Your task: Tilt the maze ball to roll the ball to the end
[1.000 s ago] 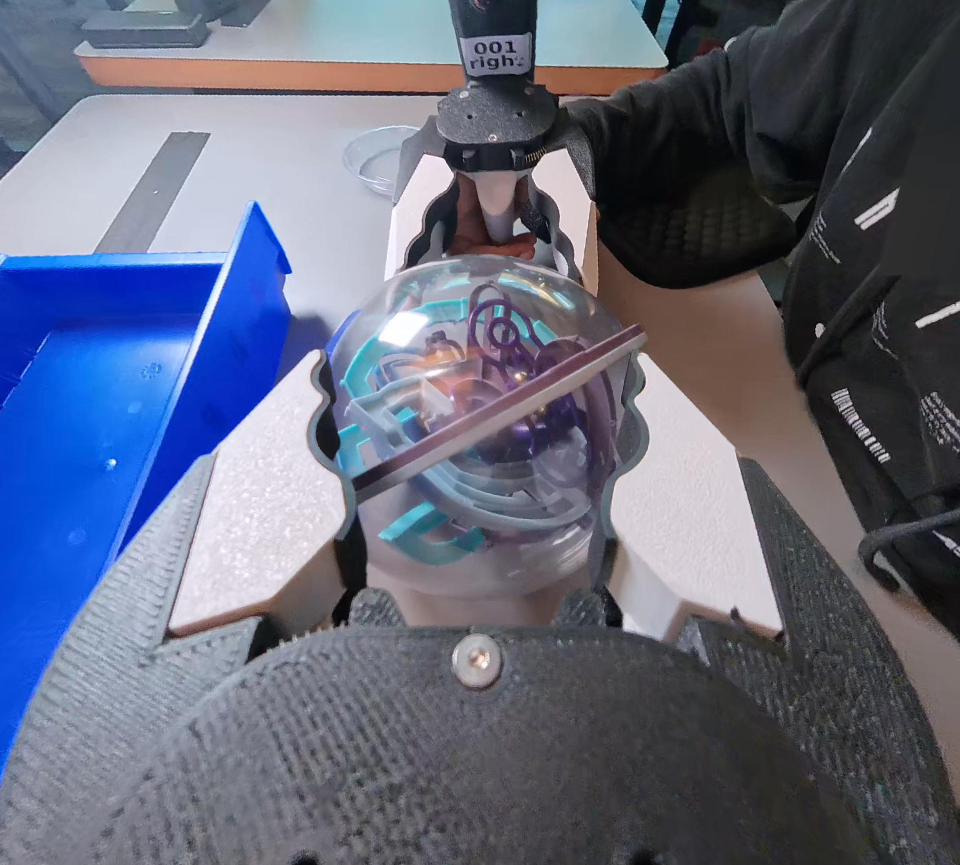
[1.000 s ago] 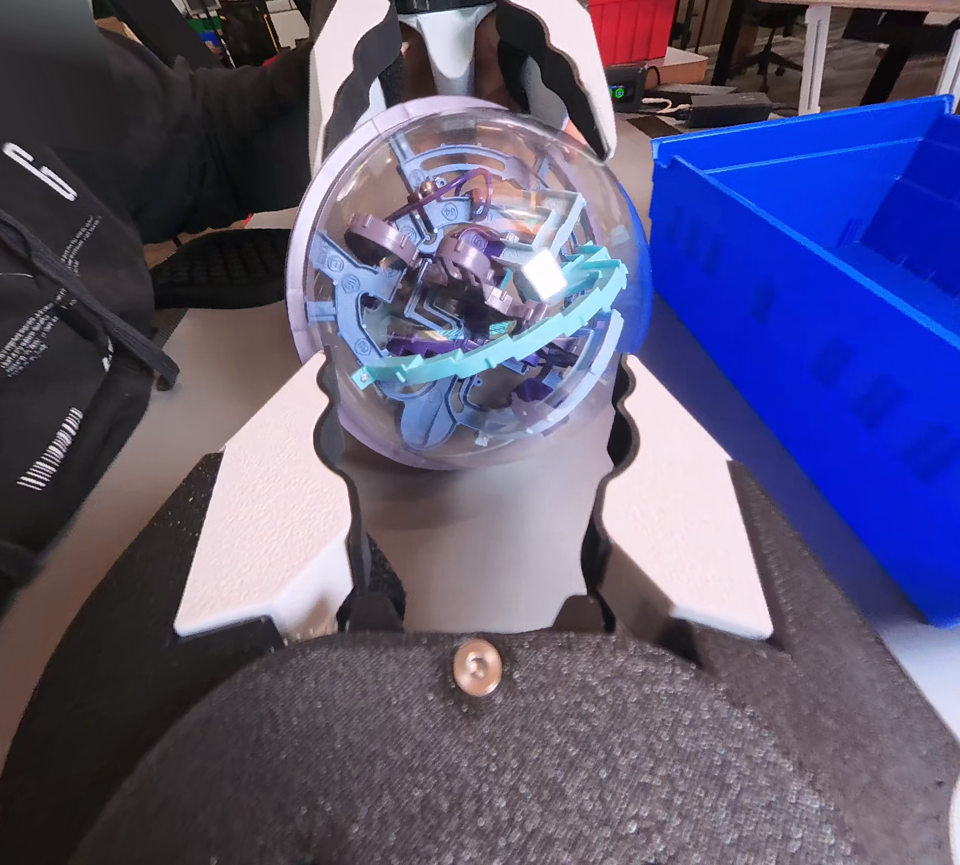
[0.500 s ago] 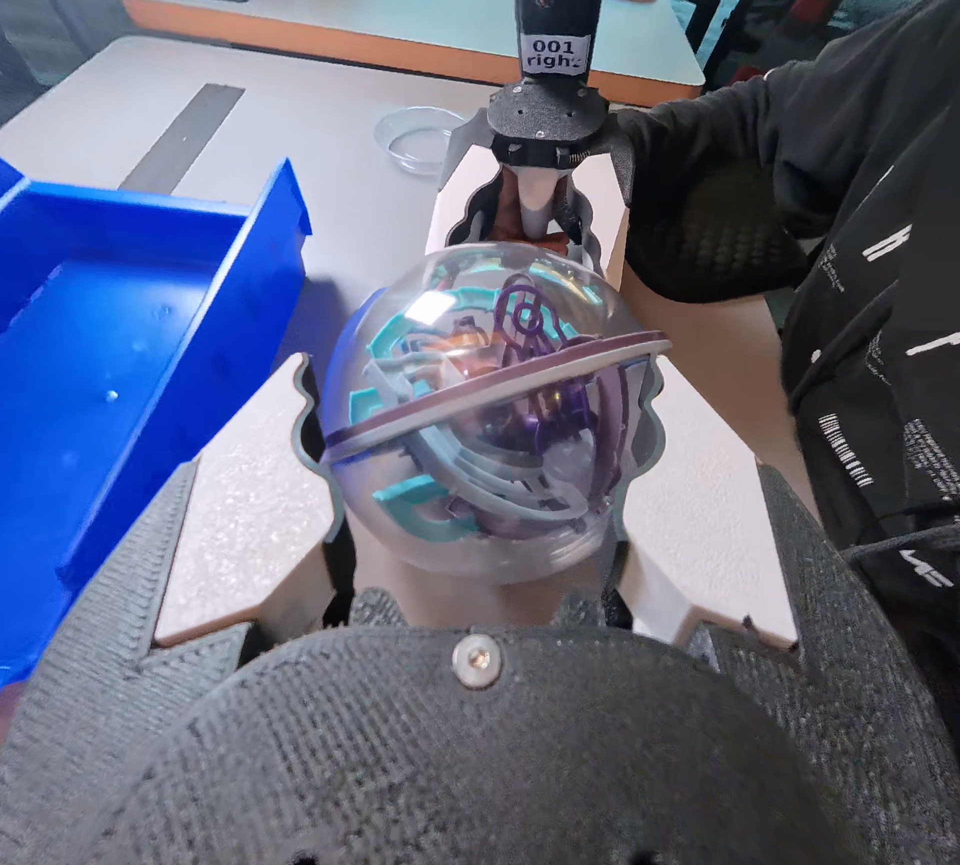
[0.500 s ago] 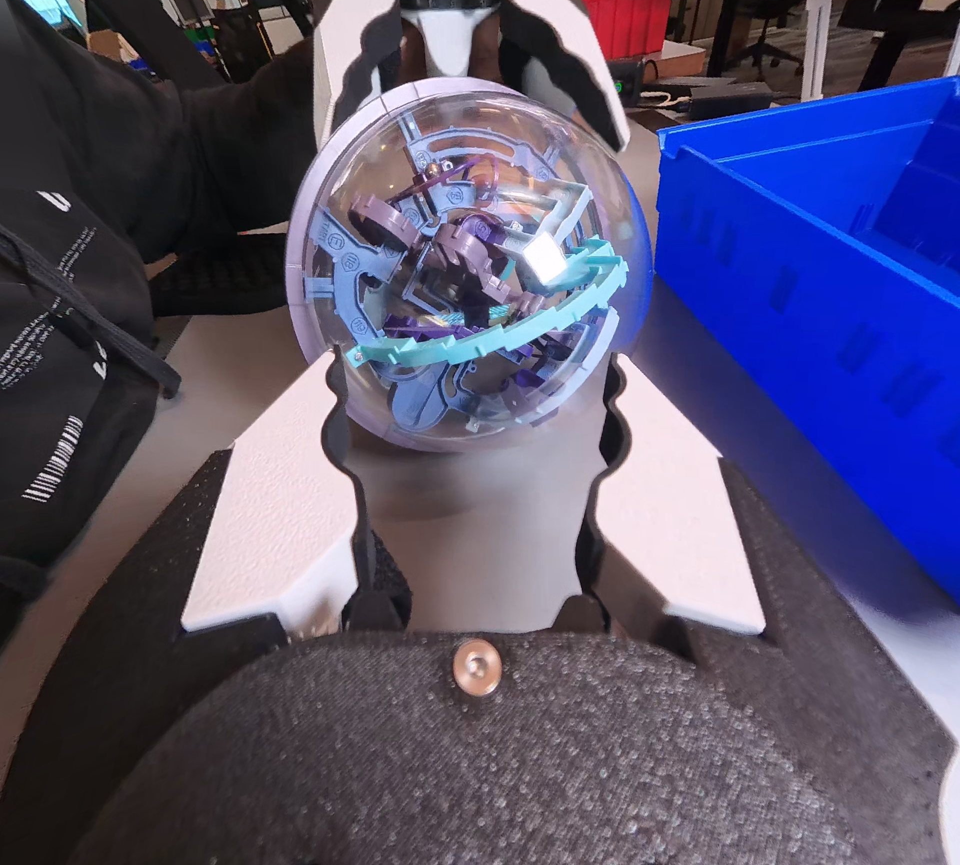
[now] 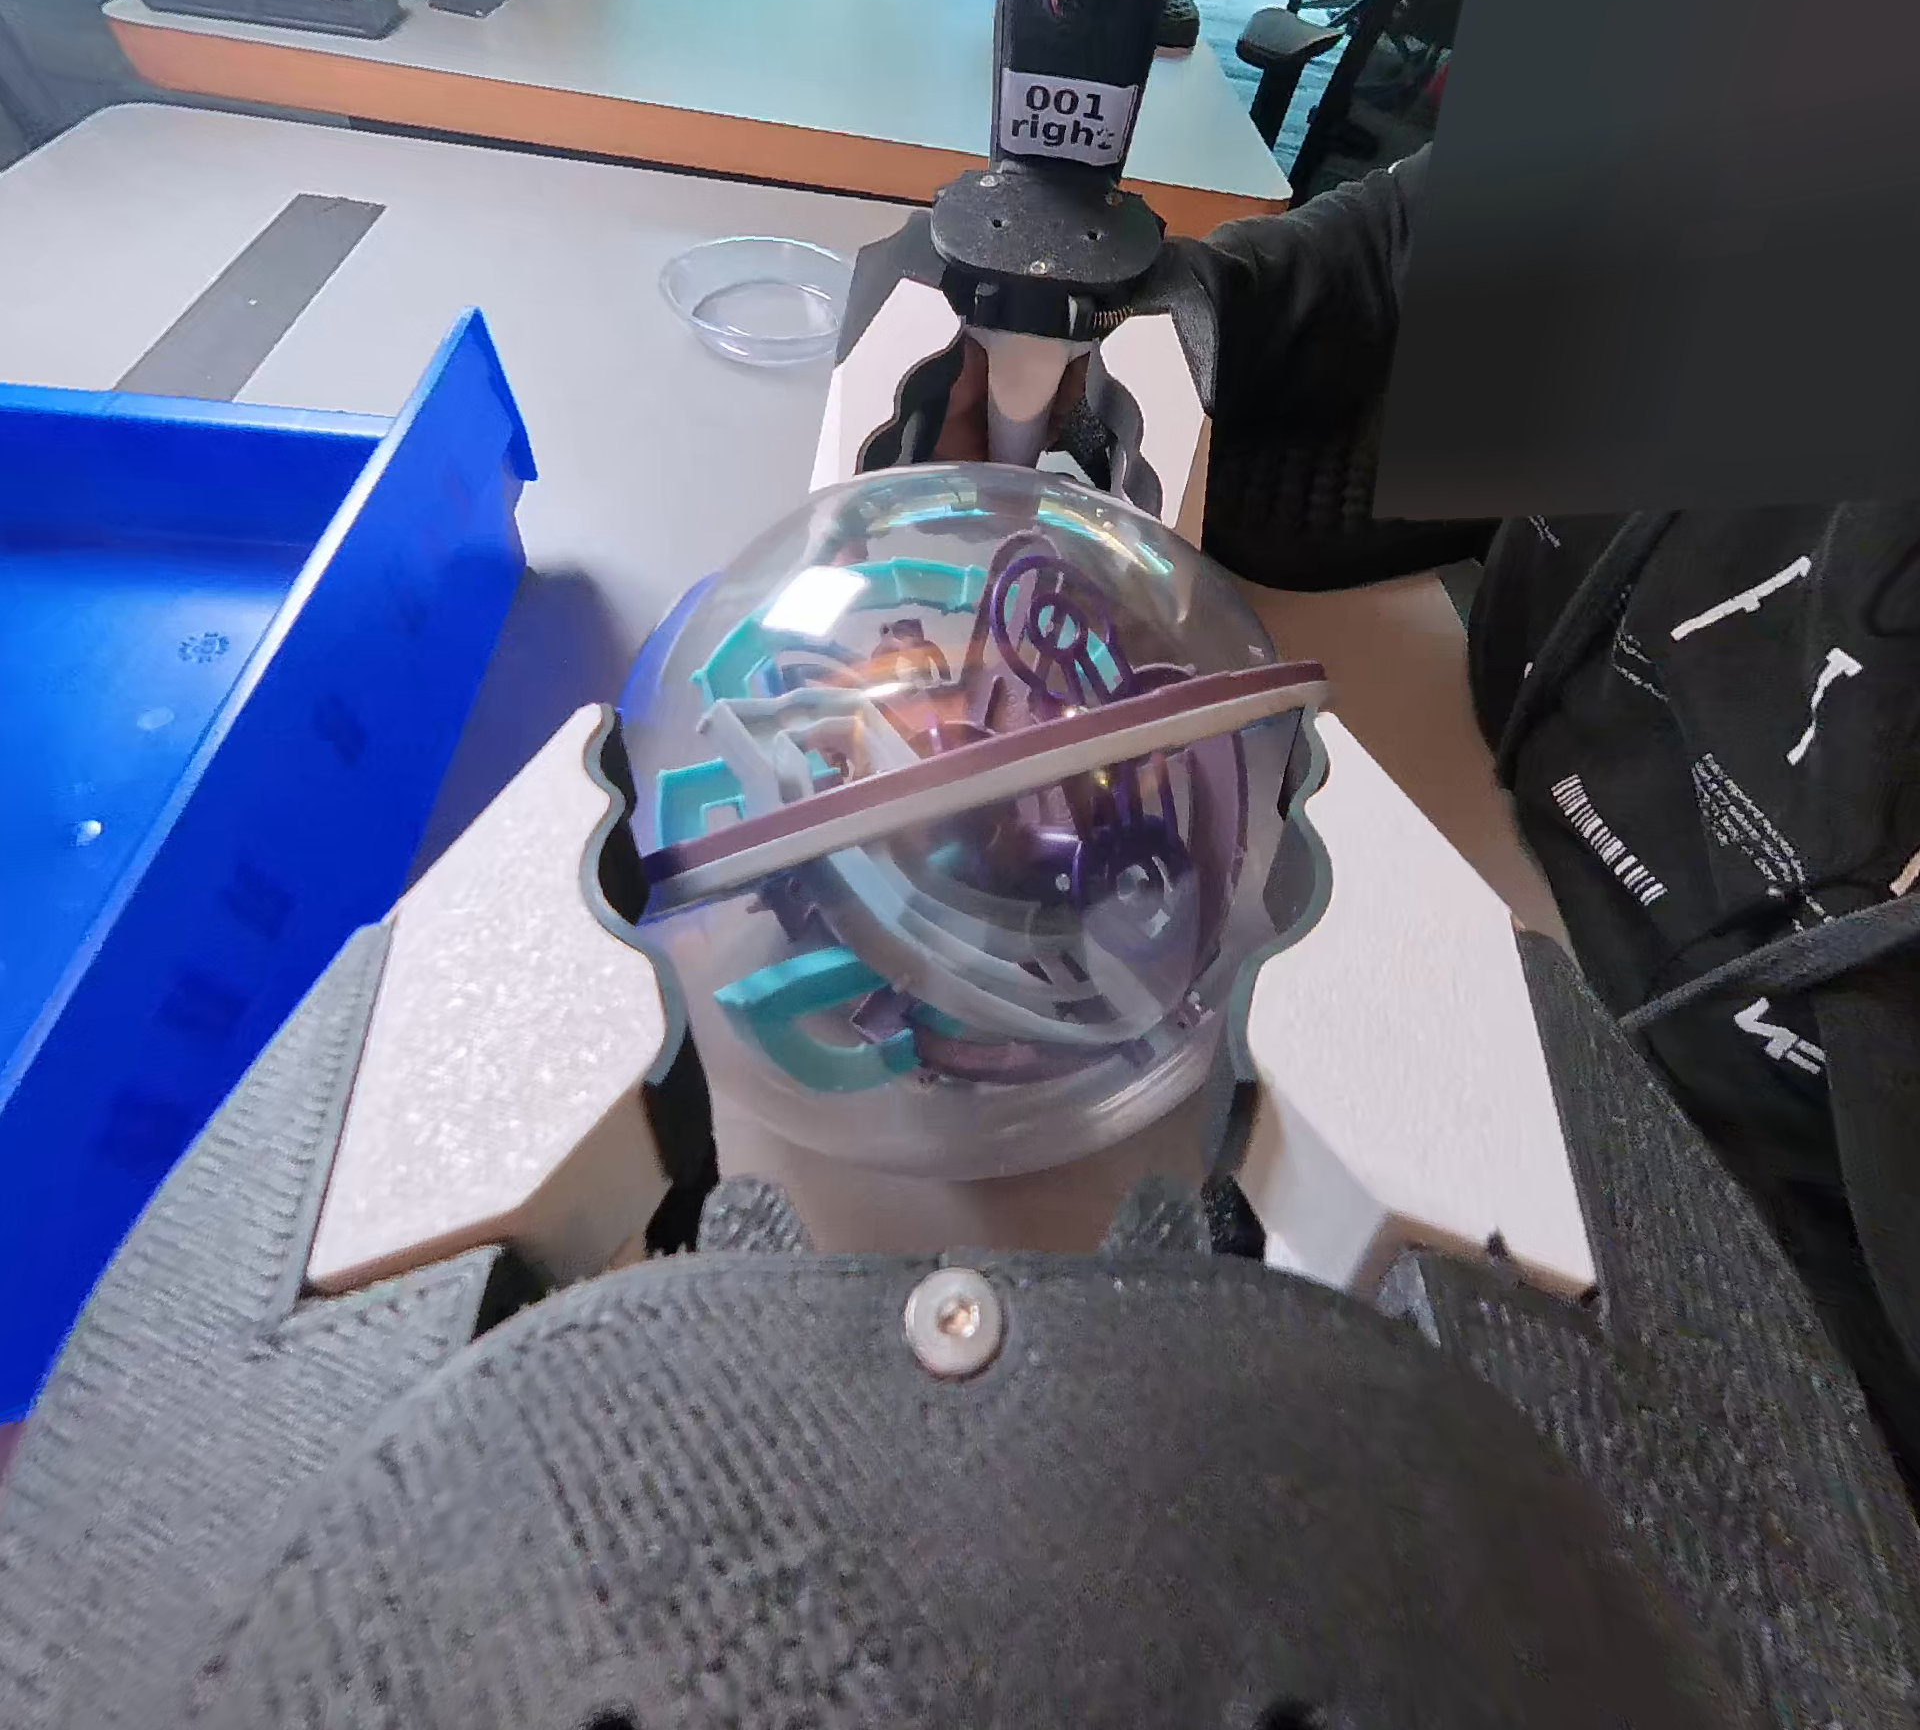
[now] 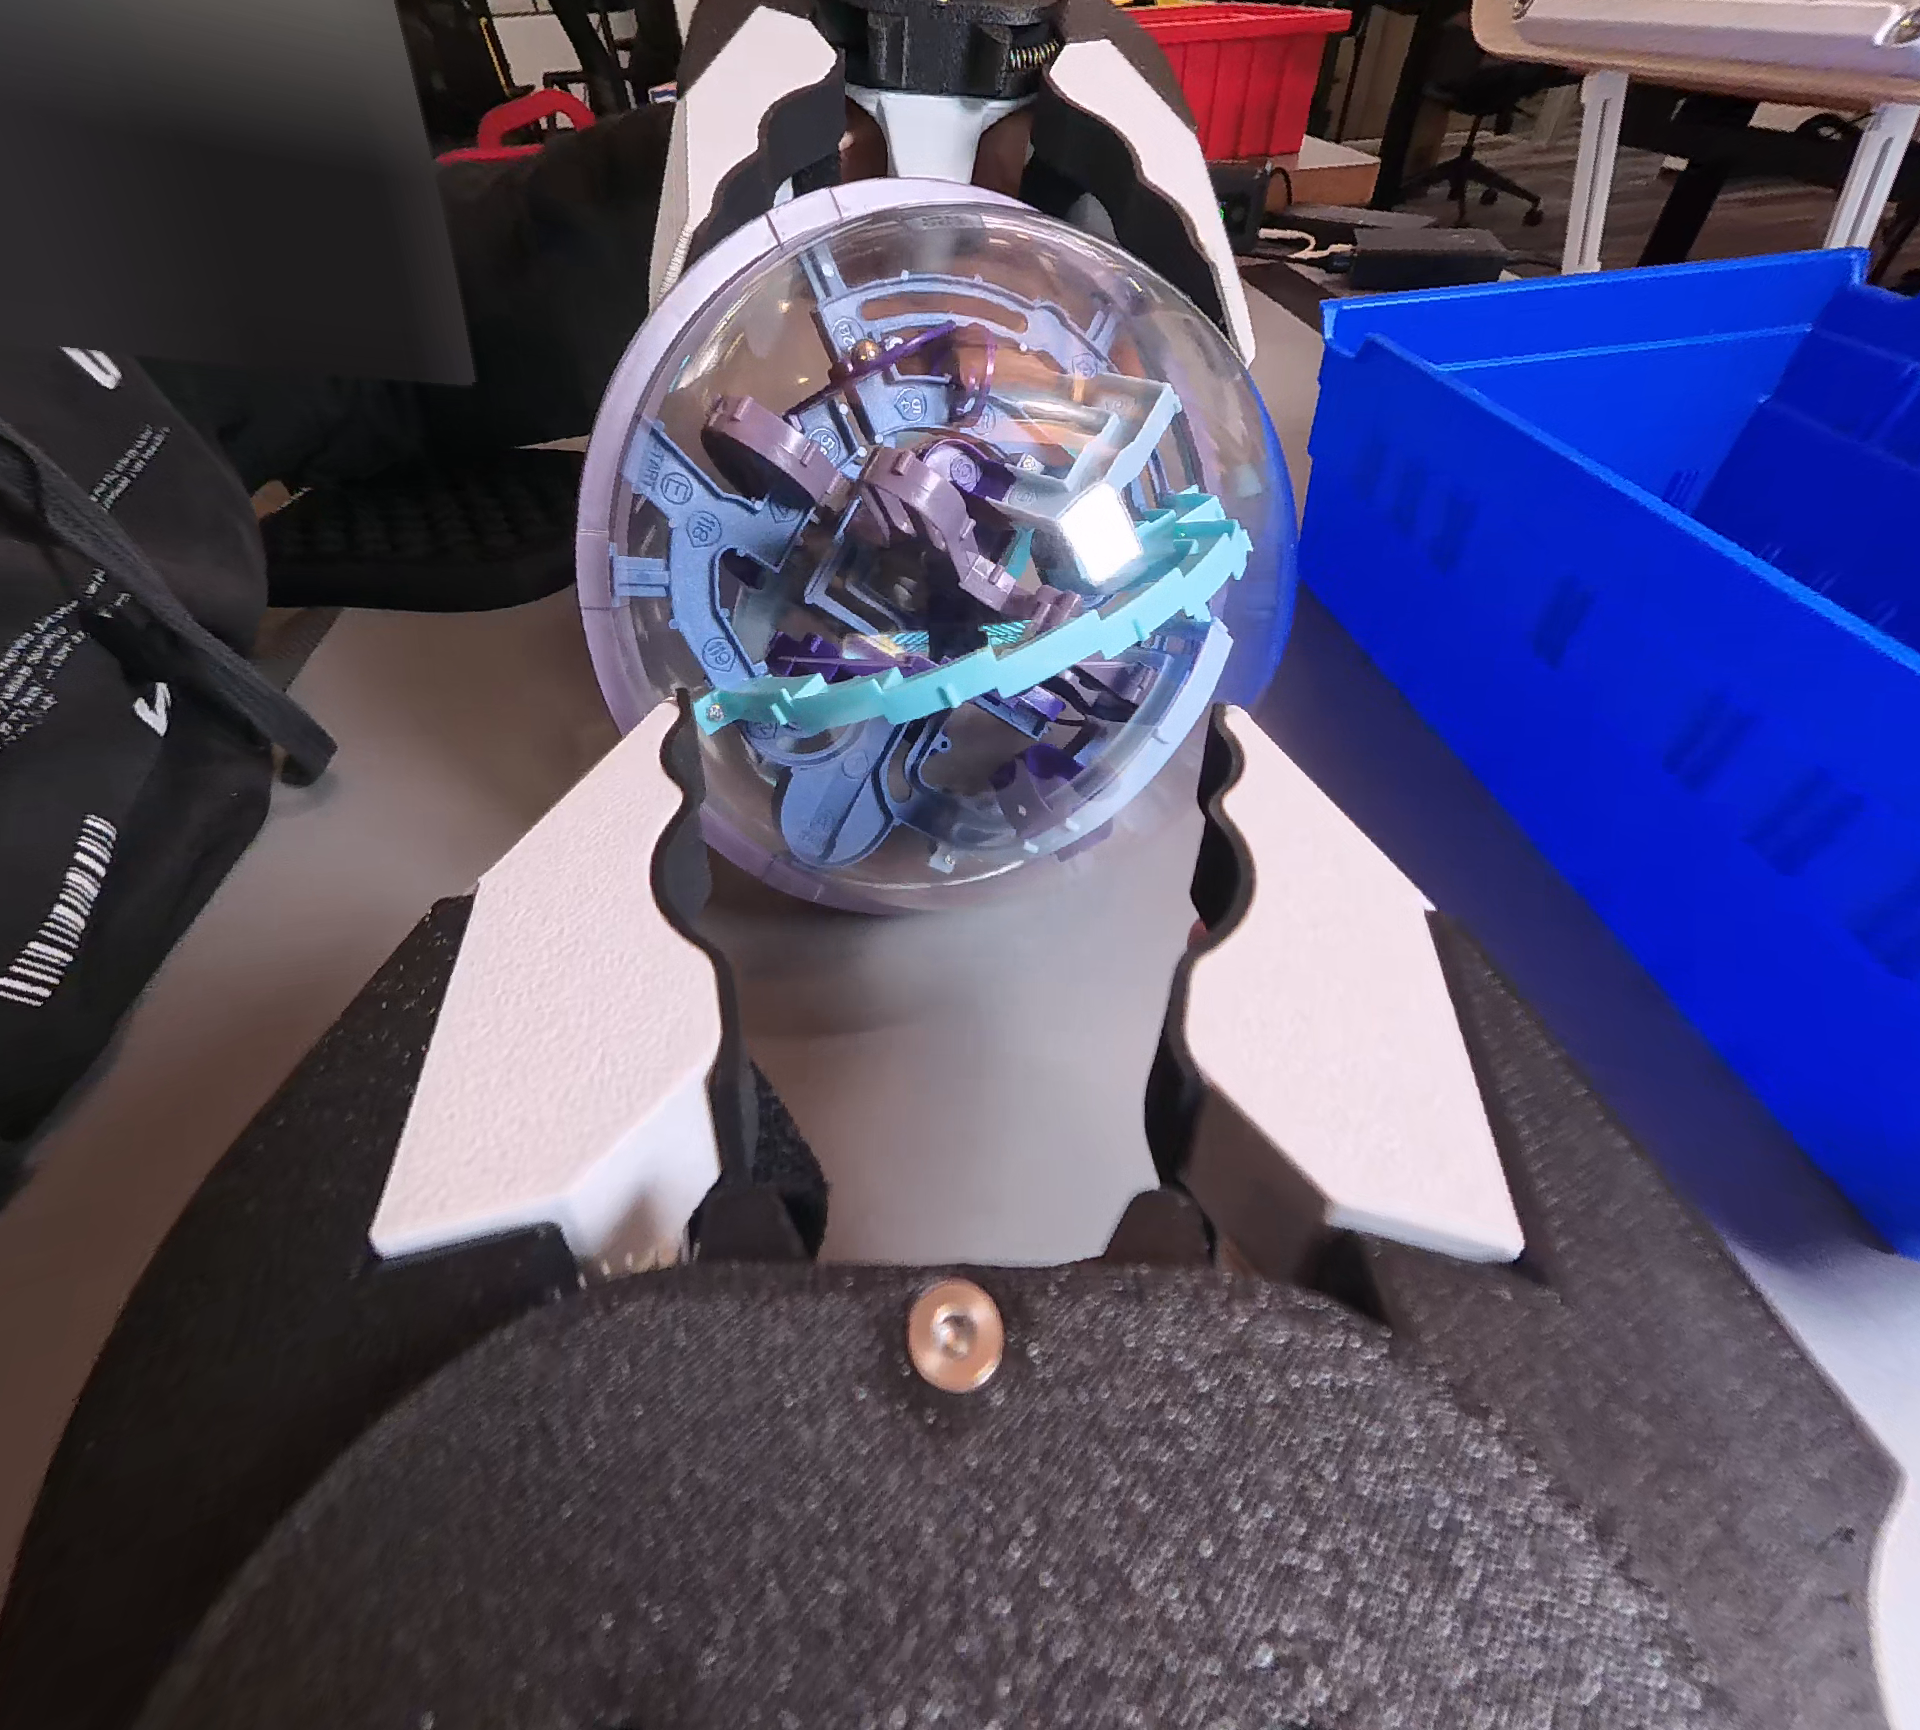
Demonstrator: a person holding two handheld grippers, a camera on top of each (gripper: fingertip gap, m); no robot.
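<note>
**Maze ball held from both ends, tilted over the table**

You have the maze ball (image 5: 961,849) pinched between two tools that face each other. Your left gripper (image 5: 961,859) clamps it from the near side in the left wrist view, its fingers (image 5: 488,984) spread wide and pressed against the sphere's flanks. Your right gripper (image 6: 951,787) does the same from the opposite end, jaws set wide and bearing on the lower sides of the shell. Gripping from both ends probably lets you turn the sphere about more than one axis without it slipping, which a single pinch on a smooth round shell would risk.

The ball sits just above the table (image 5: 582,298), beside the bin (image 5: 239,745), and its seam band (image 5: 987,781) slants up to the right, so it is tilted now. A small steel ball (image 6: 864,349) seems to rest on a purple track near the top in the right wrist view; I cannot tell how far that is from the end.

The blue bin looks empty in the parts you can see, its dividers bare. A clear dish (image 5: 753,309) farther back also holds nothing visible.
</note>
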